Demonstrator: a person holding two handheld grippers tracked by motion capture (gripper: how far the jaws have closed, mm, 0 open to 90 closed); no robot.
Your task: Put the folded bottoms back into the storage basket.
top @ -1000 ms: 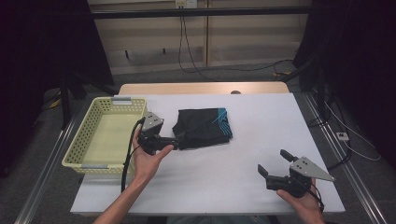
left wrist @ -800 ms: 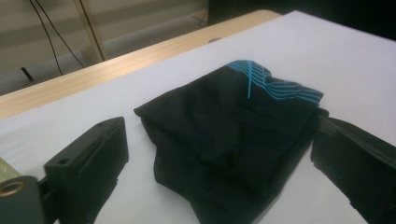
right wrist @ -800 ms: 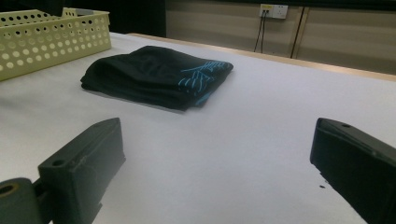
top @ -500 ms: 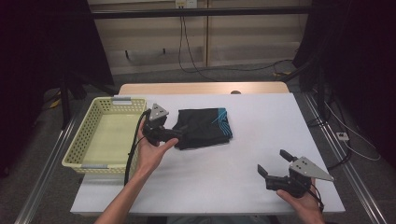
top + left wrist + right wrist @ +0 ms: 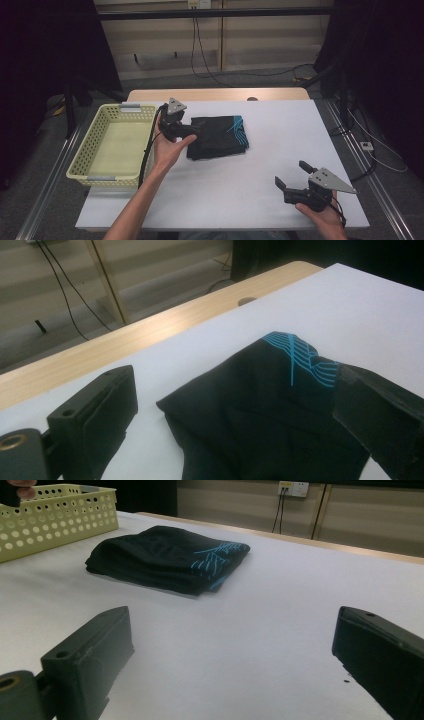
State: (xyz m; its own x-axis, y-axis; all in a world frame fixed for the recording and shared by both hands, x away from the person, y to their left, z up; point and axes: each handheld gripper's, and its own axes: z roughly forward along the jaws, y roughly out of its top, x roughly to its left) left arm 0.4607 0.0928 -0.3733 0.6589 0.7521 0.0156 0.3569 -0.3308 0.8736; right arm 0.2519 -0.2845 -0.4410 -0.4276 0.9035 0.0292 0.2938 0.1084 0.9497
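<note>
Advancing since a second ago: left gripper [image 5: 192,131], jaws apart, now straddles the near-left edge of the folded black garment [image 5: 219,136], where earlier it sat just short of the cloth. Garment: flat on the white worktop [image 5: 280,150], just beside the yellow basket [image 5: 111,145]. Right gripper [image 5: 295,176]: jaws apart, idle near the front edge. Judgement: a grasp is imminent, with transfer to the basket likely.

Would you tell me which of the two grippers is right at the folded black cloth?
The left gripper, beside the yellow basket, with open jaws at the cloth. The right gripper sits apart near the table's front edge.
</note>
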